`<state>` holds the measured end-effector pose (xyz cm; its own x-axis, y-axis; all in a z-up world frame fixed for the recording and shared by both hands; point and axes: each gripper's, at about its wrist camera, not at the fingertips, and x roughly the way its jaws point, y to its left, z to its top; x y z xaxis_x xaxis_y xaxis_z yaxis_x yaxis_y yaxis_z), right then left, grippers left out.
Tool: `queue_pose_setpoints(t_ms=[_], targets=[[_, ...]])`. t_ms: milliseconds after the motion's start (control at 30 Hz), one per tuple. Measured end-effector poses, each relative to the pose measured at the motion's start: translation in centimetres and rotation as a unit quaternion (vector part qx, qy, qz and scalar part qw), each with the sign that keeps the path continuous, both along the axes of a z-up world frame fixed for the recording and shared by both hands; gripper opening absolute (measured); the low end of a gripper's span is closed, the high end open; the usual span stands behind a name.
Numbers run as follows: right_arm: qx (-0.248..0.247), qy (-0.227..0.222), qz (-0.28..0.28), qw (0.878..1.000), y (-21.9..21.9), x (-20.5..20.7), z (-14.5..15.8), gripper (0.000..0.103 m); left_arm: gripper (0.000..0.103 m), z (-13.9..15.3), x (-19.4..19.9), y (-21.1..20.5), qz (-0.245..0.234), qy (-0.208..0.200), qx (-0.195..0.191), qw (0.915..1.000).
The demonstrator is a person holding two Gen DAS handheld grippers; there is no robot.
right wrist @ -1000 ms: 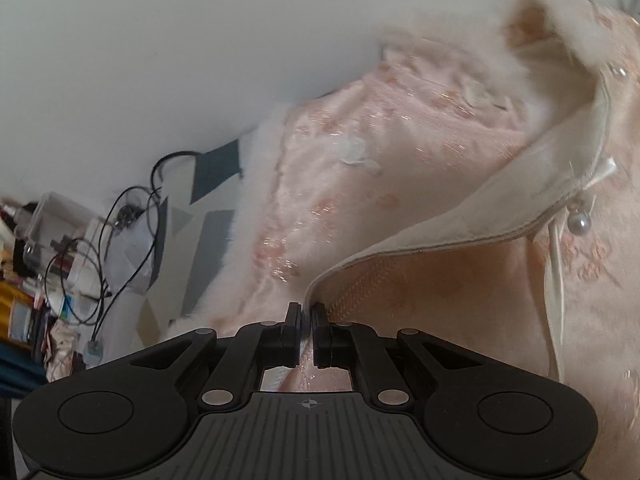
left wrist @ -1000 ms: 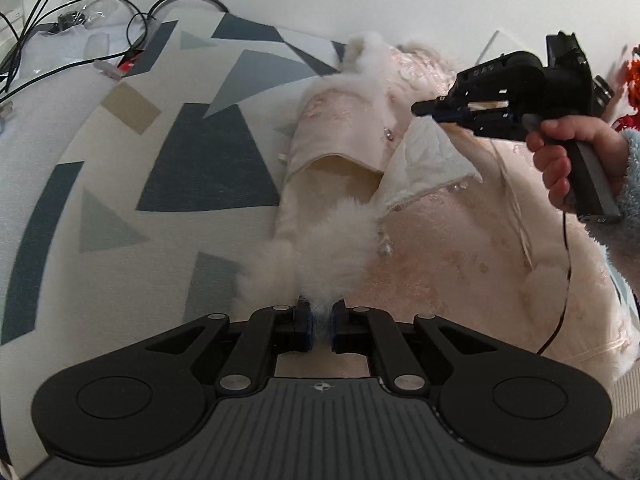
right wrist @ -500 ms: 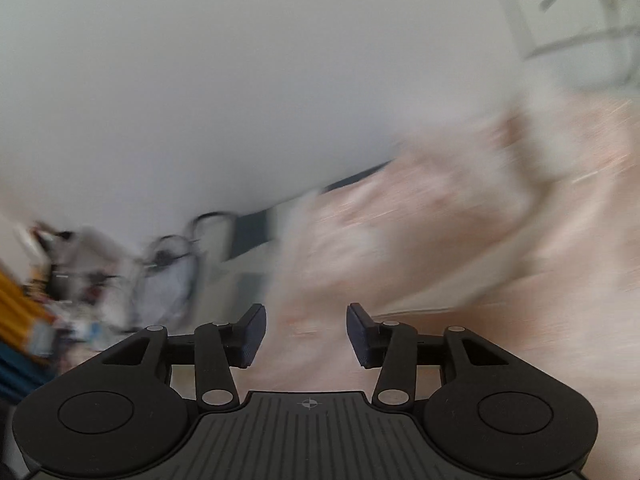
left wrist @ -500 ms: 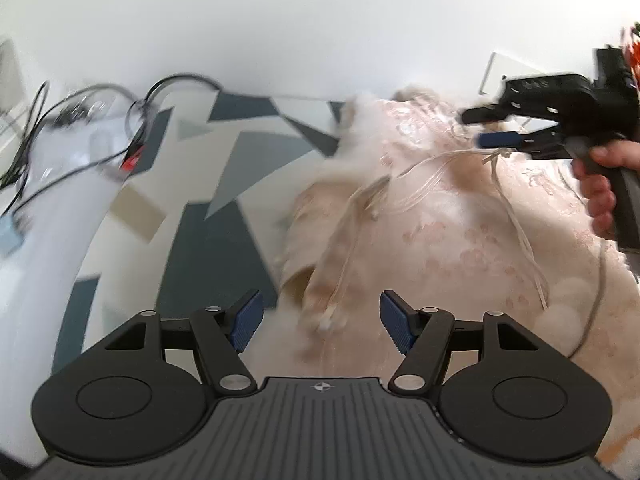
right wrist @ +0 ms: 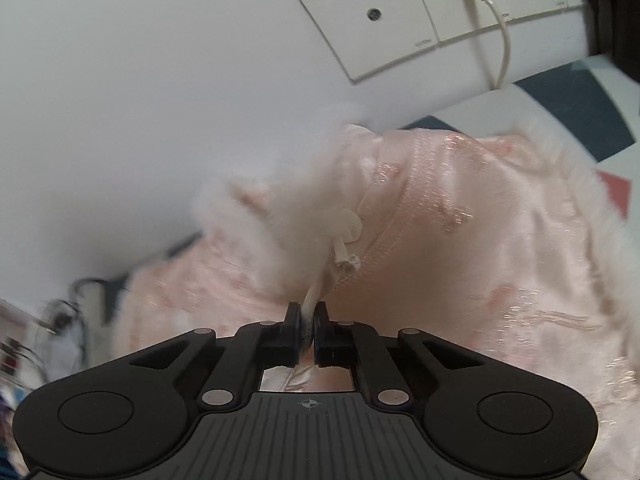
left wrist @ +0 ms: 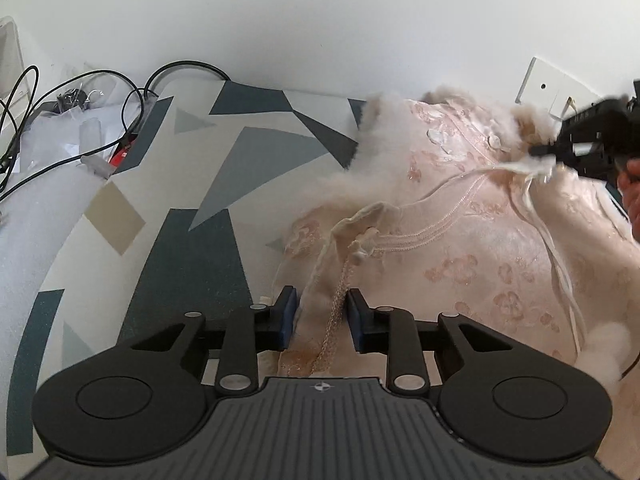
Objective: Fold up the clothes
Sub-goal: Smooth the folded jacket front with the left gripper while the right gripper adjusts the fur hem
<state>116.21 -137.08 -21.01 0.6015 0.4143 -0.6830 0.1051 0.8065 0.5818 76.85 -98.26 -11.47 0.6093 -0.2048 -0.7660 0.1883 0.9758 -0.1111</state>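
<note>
Plain white wall (left wrist: 320, 20) behind, with a white socket panel (right wrist: 372, 20) and a cable (right wrist: 505, 40) plugged in. Geometric blue-grey cover on the surface (left wrist: 192, 240), black wires (left wrist: 24, 92) tangled far left.

A: Any writing you can read here?

B: Hardly. The wall socket plate (right wrist: 384, 20) carries a tiny grey mark at the lower corner of a panel, too small to make out.

A: Anything on the claws or the garment?

B: No letters or numbers that can be read.
</note>
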Motion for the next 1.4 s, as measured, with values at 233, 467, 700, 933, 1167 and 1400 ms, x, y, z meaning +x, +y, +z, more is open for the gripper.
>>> queue_pose_setpoints(t_ms=[233,467,700,933,1167,1400], targets=[[0.022,-0.012,-0.021,0.999,0.4,4.2,-1.1,0.039,0.05,0.1,0.9,-1.0,0.005,0.019,0.024,0.9995],[-0.106,-0.068,0.101,0.987,2.8,0.9,2.0,0.04,0.054,0.7,1.3,-1.4,0.002,0.005,0.035,0.9994],[-0.162,-0.046,0.173,0.97,6.9,1.2,0.2,0.036,0.054,-0.3,2.0,-0.8,0.017,0.021,0.029,0.9992],[-0.104,-0.067,0.122,0.985,8.4,4.6,-0.7,0.038,0.062,-0.2,1.9,-1.2,0.013,0.016,0.041,0.999],[-0.048,-0.069,0.063,0.994,2.4,-1.5,3.2,0.067,0.078,1.6,-0.4,-1.5,-0.017,-0.015,0.044,0.9988],[-0.048,-0.046,-0.111,0.992,-9.0,-16.4,4.3,0.073,0.096,1.6,-5.1,-2.6,-0.084,-0.016,0.041,0.9955]])
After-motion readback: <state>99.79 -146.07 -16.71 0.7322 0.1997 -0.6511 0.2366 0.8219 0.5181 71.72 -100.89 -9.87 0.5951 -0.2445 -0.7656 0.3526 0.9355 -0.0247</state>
